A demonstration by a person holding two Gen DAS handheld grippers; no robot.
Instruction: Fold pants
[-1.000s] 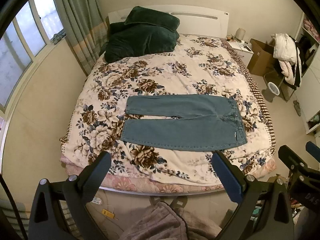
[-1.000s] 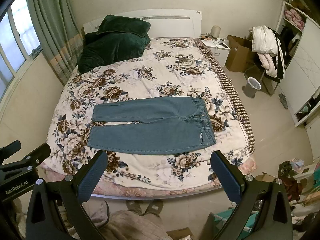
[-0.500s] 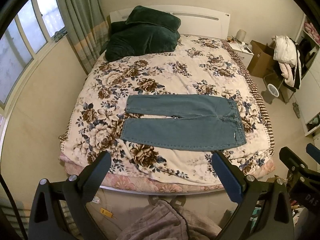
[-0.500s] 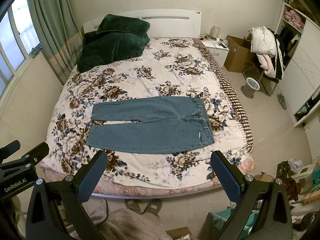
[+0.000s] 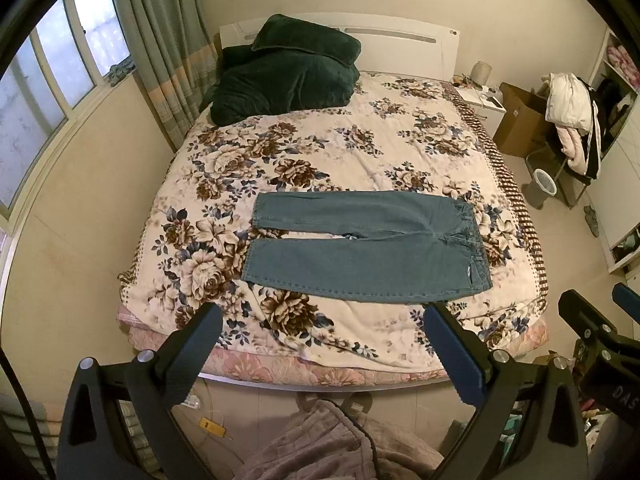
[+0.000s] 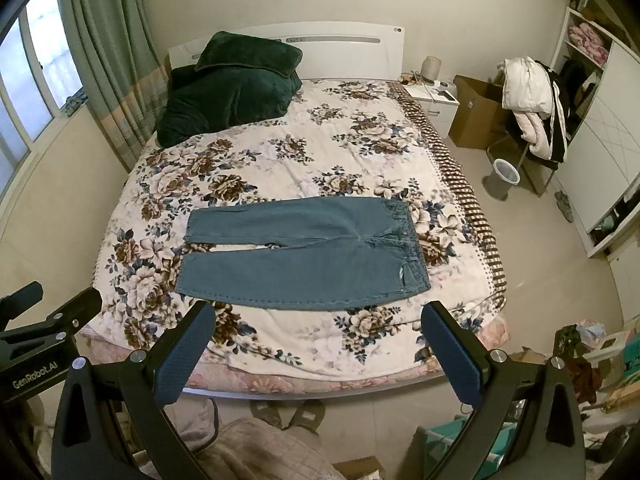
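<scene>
Left gripper (image 5: 320, 352) and right gripper (image 6: 318, 350) both with jaws spread wide, holding nothing. Ahead of both, well apart from the jaws: blue jeans (image 5: 366, 246) spread flat, unfolded, on the floral bed (image 5: 320, 152).

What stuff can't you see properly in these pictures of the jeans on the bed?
- Underside of the jeans: both views, hidden by the denim lying flat on the bedspread.
- Small white mark near the waistband: both views, too small to identify.
- Items on the nightstand: right wrist view, too small.
- The person: only brown clothing shows, cut off by the bottom edge.
- Left gripper and right gripper: jaws open, bodies cut off below.
</scene>
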